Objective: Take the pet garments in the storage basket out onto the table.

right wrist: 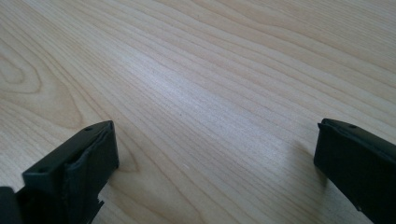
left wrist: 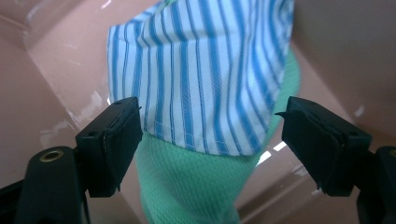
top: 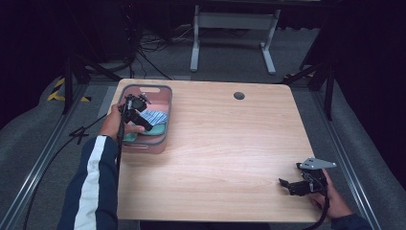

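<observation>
A pink plastic bin (top: 163, 92) stands at the table's far left. Inside it a blue-and-white striped cloth (top: 154, 116) (left wrist: 201, 70) lies folded on top of a green cloth (top: 154, 130) (left wrist: 187, 186). My left gripper (top: 143, 120) (left wrist: 210, 135) reaches into the bin just above the cloths. Its jaws stand wide apart, one on each side of the striped cloth's corner, without pressing on it. My right gripper (top: 286, 184) (right wrist: 212, 163) rests low over the bare table (right wrist: 210, 84) at the near right, open with nothing between its fingers.
The bin's pink walls (left wrist: 51, 88) rise close around my left gripper. A round cable hole (top: 239, 95) sits in the tabletop near the far edge. A white desk frame (top: 234, 28) and cables lie on the floor beyond the table.
</observation>
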